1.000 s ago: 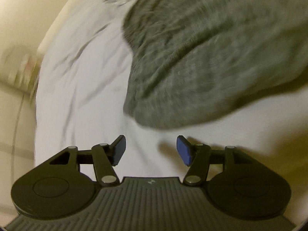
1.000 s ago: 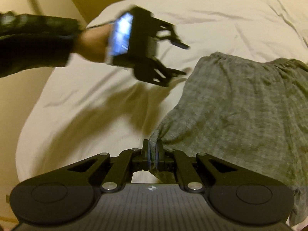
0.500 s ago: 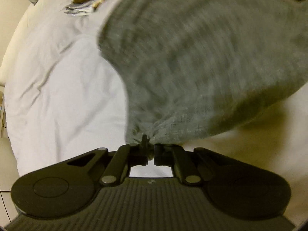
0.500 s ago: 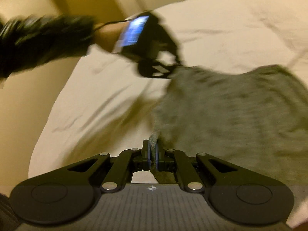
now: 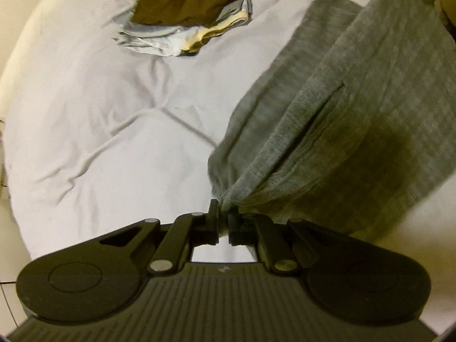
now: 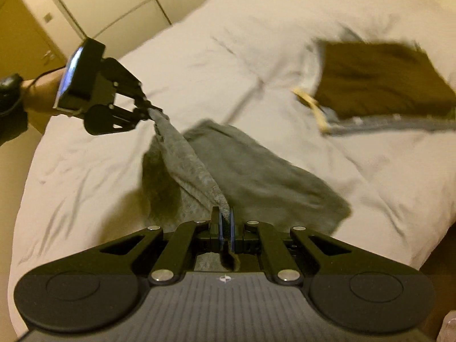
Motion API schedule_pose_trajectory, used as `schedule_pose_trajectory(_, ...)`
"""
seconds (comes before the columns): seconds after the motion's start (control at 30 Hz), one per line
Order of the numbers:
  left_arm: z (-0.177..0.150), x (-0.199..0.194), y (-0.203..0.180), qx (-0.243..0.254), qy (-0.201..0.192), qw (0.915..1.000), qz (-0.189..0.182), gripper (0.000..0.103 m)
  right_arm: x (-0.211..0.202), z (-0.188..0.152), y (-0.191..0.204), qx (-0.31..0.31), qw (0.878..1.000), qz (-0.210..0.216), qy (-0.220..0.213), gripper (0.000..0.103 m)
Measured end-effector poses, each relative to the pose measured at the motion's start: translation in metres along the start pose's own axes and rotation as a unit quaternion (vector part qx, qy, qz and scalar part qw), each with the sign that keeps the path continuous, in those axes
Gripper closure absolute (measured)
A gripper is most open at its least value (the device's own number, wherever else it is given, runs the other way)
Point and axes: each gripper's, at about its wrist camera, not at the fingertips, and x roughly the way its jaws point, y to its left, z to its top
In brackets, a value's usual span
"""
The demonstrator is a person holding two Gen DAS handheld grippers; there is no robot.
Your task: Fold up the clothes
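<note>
A grey knitted garment (image 5: 356, 108) hangs stretched between both grippers above the white bed (image 5: 99, 99). My left gripper (image 5: 223, 219) is shut on one corner of it. My right gripper (image 6: 225, 222) is shut on the other corner of the grey garment (image 6: 256, 176). In the right wrist view the left gripper (image 6: 146, 108) shows at the left, pinching its corner, with a hand behind it. The cloth's top edge runs taut between the two, and the rest sags onto the bed (image 6: 199, 57).
A stack of folded clothes (image 5: 188, 14), dark brown on top with grey, white and yellow layers below, lies on the bed's far side, seen too as the folded stack (image 6: 379, 85). Wall panels and a door (image 6: 25, 28) stand beyond the bed.
My left gripper shut on the garment's corner after being open a second ago. Both grippers then lifted the garment off the bed and swung toward the folded stack.
</note>
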Motion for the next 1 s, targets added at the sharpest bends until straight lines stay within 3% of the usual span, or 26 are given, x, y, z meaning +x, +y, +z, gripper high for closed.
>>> schedule_pose_trajectory(0.2,0.042,0.053,0.006,-0.006,0.035,0.9988,-0.035,0.099,0.041,0.009,-0.090,0.049,0.998,0.010,0.039,0.099)
schedule_pose_trajectory(0.33,0.051,0.079,0.007,-0.009,0.055,0.9981,-0.027,0.094,0.066,0.013,-0.118,0.059,0.997,0.010,0.052,0.099)
schedule_pose_trajectory(0.4,0.052,0.090,0.007,-0.012,0.065,0.9976,-0.018,0.084,0.083,0.013,-0.131,0.071,0.996,0.009,0.061,0.099)
schedule_pose_trajectory(0.47,0.050,0.097,0.010,-0.028,0.074,0.9969,-0.004,0.068,0.097,0.012,-0.142,0.087,0.994,0.003,0.073,0.098)
schedule_pose_trajectory(0.57,0.038,0.089,0.026,-0.103,0.064,0.9926,-0.004,0.065,0.095,0.010,-0.145,0.069,0.995,-0.030,0.072,0.094)
schedule_pose_trajectory(0.6,0.031,0.083,0.032,-0.139,0.058,0.9887,-0.004,0.063,0.092,0.010,-0.145,0.058,0.994,-0.048,0.074,0.083)
schedule_pose_trajectory(0.63,0.024,0.076,0.039,-0.175,0.050,0.9832,-0.003,0.058,0.086,0.009,-0.145,0.047,0.994,-0.063,0.073,0.081)
schedule_pose_trajectory(0.67,0.013,0.066,0.044,-0.220,0.041,0.9746,0.000,0.055,0.080,0.010,-0.144,0.039,0.994,-0.067,0.070,0.082)
schedule_pose_trajectory(0.73,-0.013,0.043,0.049,-0.314,0.023,0.9492,0.011,0.047,0.068,0.011,-0.140,0.022,0.996,-0.062,0.062,0.082)
schedule_pose_trajectory(0.87,-0.067,0.004,0.026,-0.486,0.004,0.8735,0.023,0.046,0.071,0.013,-0.119,-0.020,0.997,-0.007,0.071,0.079)
schedule_pose_trajectory(0.93,-0.084,-0.009,0.001,-0.549,-0.002,0.8357,0.020,0.046,0.084,0.012,-0.110,-0.038,0.996,0.018,0.082,0.071)
schedule_pose_trajectory(1.0,-0.091,-0.016,-0.031,-0.586,0.000,0.8102,0.016,0.046,0.099,0.011,-0.111,-0.030,0.996,0.017,0.087,0.071)
